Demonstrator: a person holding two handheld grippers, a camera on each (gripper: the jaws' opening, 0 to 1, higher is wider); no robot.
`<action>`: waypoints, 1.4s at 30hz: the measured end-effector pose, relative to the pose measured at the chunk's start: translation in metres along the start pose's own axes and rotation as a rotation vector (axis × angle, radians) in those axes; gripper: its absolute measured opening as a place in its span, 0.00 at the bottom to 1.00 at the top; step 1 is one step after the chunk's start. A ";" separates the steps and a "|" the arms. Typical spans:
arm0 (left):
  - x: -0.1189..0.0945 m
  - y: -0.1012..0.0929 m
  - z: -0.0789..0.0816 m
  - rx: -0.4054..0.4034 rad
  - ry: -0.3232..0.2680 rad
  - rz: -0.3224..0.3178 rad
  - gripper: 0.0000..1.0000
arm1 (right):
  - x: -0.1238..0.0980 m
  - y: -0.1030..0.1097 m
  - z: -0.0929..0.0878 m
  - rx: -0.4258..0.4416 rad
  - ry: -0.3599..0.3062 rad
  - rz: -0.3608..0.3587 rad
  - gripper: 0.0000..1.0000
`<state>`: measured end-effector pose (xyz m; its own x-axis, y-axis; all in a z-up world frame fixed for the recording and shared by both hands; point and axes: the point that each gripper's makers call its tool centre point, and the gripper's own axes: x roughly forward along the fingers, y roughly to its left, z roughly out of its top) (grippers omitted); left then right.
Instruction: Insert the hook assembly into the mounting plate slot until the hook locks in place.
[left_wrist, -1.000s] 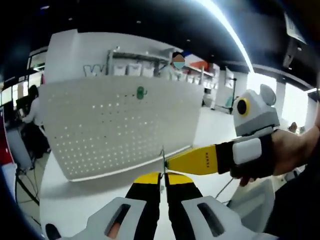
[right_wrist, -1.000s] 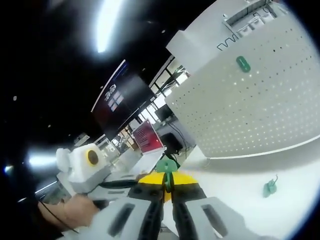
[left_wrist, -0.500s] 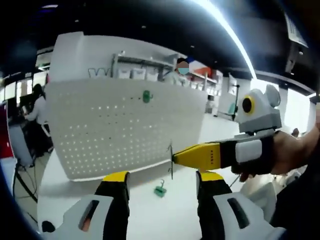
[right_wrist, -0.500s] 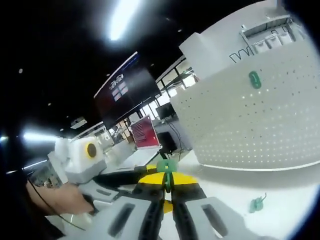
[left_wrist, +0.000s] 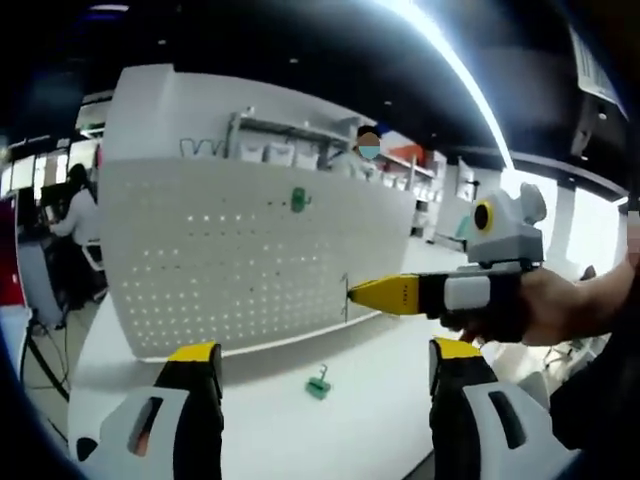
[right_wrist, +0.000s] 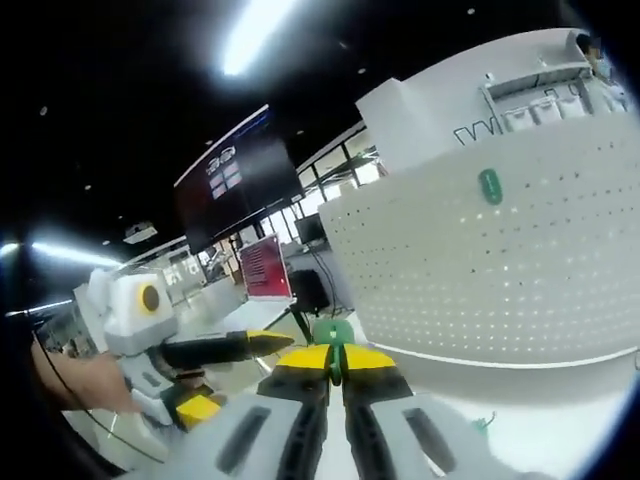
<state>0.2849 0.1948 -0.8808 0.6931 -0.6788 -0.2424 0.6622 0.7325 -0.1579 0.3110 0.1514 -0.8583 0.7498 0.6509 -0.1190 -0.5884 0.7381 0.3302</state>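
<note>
Left gripper (left_wrist: 318, 420) hangs released, jaws spread wide over the white desk (left_wrist: 260, 420), nothing between them. Beyond stands the mounting plate (left_wrist: 230, 260), a white perforated board, upright, with one green hook (left_wrist: 298, 199) already seated high up. A spare green hook (left_wrist: 318, 383) lies on the desk near the board's foot. To the right, the right gripper (left_wrist: 352, 294) is clenched on the hook assembly (right_wrist: 334, 335), green head showing just past its fingertips, thin wire prong (left_wrist: 345, 298) pointing down. My call: square the prong to a hole, keep it level, press straight in, no twisting, until it seats.
</note>
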 end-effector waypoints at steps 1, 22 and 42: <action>0.000 0.000 -0.001 0.002 -0.002 -0.001 0.91 | 0.001 -0.001 0.002 -0.003 -0.005 -0.006 0.01; 0.002 -0.001 -0.009 -0.015 0.034 -0.022 1.00 | 0.017 -0.048 0.033 -0.083 -0.094 -0.170 0.01; 0.003 0.007 -0.022 -0.023 0.082 -0.009 0.98 | 0.039 -0.126 0.083 -0.148 -0.166 -0.326 0.01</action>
<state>0.2854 0.1987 -0.9035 0.6613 -0.6793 -0.3181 0.6607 0.7283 -0.1816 0.4397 0.0692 -0.8271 0.9363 0.3491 -0.0386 -0.3391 0.9270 0.1602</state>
